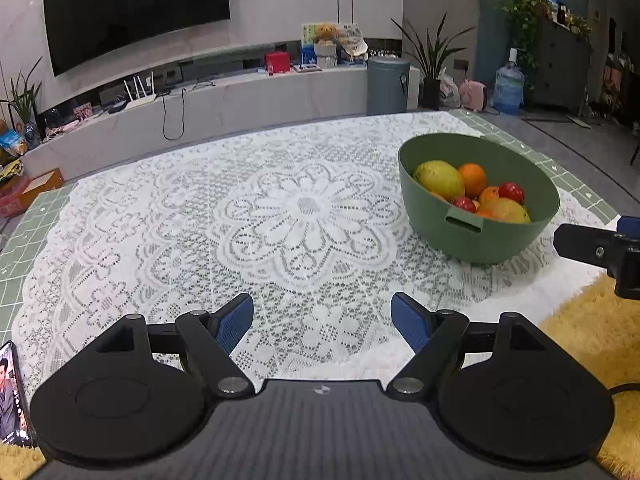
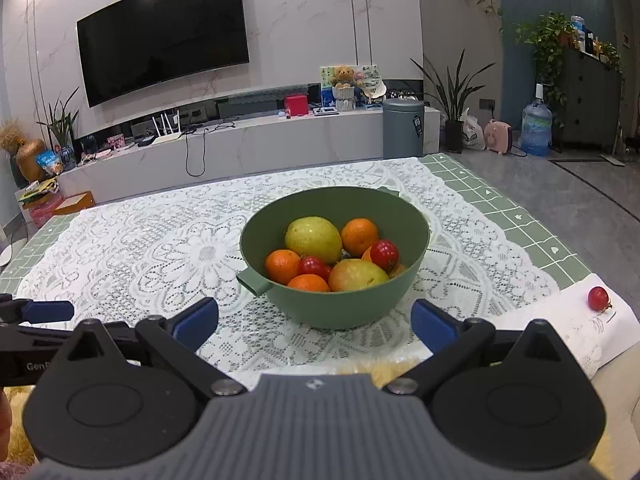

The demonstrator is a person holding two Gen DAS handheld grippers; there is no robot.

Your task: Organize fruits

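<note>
- Green bowl (image 2: 334, 300) sits on white lace cloth (image 1: 200, 220) over table, toward table's right side, w/ near handle (image 2: 253, 282) pointing at front-left.
- Bowl contents: 2 yellow-green mangoes (image 2: 314, 239), several oranges (image 2: 360, 236), small red fruits (image 2: 385, 254); all piled together, touching.
- One small red fruit (image 2: 599, 298) lies apart, outside bowl, on white paper sheet (image 2: 568, 320) at table's front-right corner.
- Left gripper (image 1: 322, 320): fingers spread apart, nothing between blue pads (image 1: 234, 324); hovers over front-centre of cloth, bowl off to its right.
- Right gripper (image 2: 314, 322): fingers wide apart, holding nothing; just in front of bowl, bowl centred between pads.
- Grippers side by side near table's front edge, not touching.
- Phone (image 1: 10, 396) w/ lit screen at front-left.
</note>
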